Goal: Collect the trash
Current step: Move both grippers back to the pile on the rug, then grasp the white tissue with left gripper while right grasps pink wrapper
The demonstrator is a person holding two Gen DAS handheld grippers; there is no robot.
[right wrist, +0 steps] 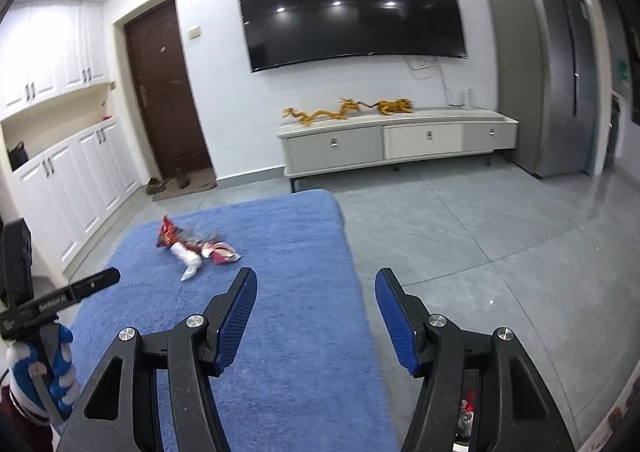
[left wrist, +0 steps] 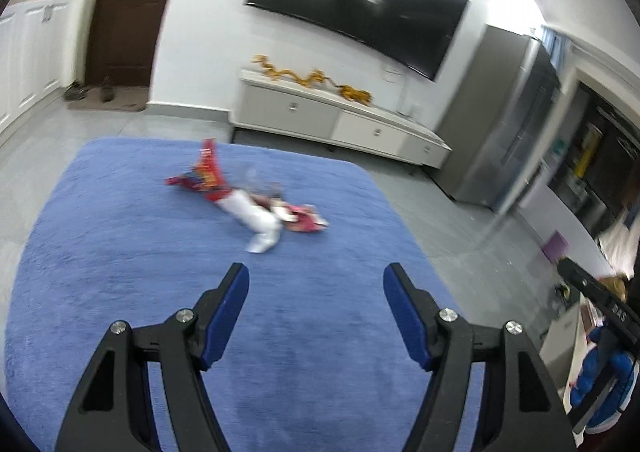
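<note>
1. Nearest the lens, my left gripper (left wrist: pixel 316 278) stood wide apart, its blue pads (left wrist: pixel 226 316) holding nothing, poised above the blue rug (left wrist: pixel 120 252).
2. My right gripper (right wrist: pixel 316 282) was likewise spread wide and empty; its left finger hung over the rug (right wrist: pixel 280 252), its right finger over the grey tiled floor (right wrist: pixel 460 232).
3. Trash lay in a small cluster toward the far part of the rug, well apart from both grippers: a red snack wrapper (left wrist: pixel 206 171) (right wrist: pixel 168 232), a crumpled white piece (left wrist: pixel 256 217) (right wrist: pixel 188 258) touching it, and a pink-and-white wrapper (left wrist: pixel 306 221) (right wrist: pixel 220 250) just beside the white one.
4. Motion blur in the left view left finer detail of the trash unreadable.
5. Beyond the rug stood a low white TV cabinet (right wrist: pixel 400 139) bearing golden dragon figures (right wrist: pixel 348 109), beneath a wall-mounted television (right wrist: pixel 348 3).
6. A brown door (right wrist: pixel 164 91) stood left of the television and a grey refrigerator (right wrist: pixel 544 71) right of it.
</note>
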